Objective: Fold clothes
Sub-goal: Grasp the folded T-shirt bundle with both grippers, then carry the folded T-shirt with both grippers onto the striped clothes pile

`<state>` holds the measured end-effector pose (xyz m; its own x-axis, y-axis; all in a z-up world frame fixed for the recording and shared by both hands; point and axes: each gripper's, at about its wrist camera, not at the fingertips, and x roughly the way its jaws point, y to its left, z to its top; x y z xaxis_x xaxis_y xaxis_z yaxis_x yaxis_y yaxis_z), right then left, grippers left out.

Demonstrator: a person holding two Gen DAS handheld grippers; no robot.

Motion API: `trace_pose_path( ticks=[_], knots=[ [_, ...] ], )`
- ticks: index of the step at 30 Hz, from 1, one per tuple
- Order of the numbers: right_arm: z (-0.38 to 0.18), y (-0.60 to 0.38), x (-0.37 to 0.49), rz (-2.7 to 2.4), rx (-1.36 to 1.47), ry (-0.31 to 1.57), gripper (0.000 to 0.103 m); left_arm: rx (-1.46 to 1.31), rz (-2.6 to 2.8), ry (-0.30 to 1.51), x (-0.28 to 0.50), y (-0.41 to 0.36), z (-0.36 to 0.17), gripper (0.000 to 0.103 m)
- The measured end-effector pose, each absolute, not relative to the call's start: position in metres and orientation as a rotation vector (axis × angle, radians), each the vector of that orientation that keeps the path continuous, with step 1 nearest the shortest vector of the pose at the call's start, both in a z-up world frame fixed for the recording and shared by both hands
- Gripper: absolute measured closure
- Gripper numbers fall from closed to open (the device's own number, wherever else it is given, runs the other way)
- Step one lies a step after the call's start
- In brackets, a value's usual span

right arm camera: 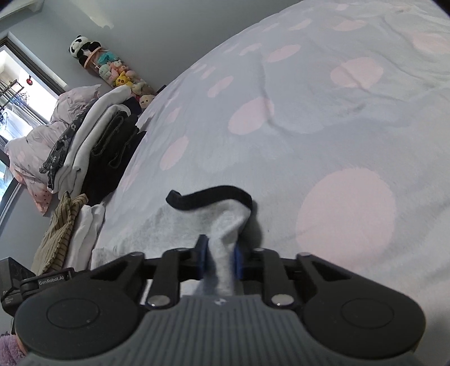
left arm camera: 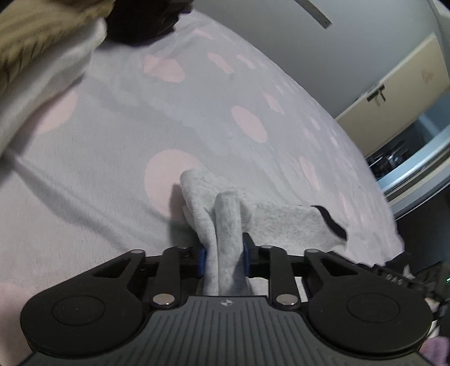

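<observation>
A light grey sock (left arm camera: 287,222) with a black cuff (left arm camera: 332,222) lies stretched across a lilac bedspread with pink dots (left arm camera: 140,126). My left gripper (left arm camera: 223,253) is shut on the sock's bunched toe end, which rises between its blue pads. In the right wrist view the same sock (right arm camera: 182,225) shows its black cuff (right arm camera: 213,197) curling up. My right gripper (right arm camera: 219,256) is shut on the cuff end of the sock. The stretch of sock between the two grippers rests on the bed.
Folded white and striped clothes (left arm camera: 42,56) and a dark garment (left arm camera: 143,19) sit at the bed's far left. A stack of folded clothes (right arm camera: 95,149), a rumpled duvet (right arm camera: 36,140) and a tube of plush toys (right arm camera: 112,70) lie beyond. A cabinet (left arm camera: 393,93) stands past the bed's edge.
</observation>
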<state>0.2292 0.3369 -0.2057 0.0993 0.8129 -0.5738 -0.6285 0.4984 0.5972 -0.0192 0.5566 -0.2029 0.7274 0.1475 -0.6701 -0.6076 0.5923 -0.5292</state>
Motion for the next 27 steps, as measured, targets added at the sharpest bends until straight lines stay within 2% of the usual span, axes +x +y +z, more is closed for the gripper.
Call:
trace_pose_path(
  ticks=[5,10,20,27],
  knots=[
    [-0.180,0.333,0.209,1.109,0.149,0.861,0.089,-0.647,0.536,0.595,-0.019,0.525,-0.170,0.086],
    [-0.135,0.319,0.177,1.163,0.077,0.685,0.089,-0.562,0.572,0.494,-0.045,0.495,-0.129,0.087],
    [-0.038,0.294,0.094,1.303,0.034,0.410,0.090,-0.453,0.638,0.241,-0.139,0.461,-0.030,0.087],
    [0.041,0.333,0.036,1.450,0.079,0.279,0.091,-0.290,0.717,0.121,-0.217,0.479,0.065,0.087]
  ],
)
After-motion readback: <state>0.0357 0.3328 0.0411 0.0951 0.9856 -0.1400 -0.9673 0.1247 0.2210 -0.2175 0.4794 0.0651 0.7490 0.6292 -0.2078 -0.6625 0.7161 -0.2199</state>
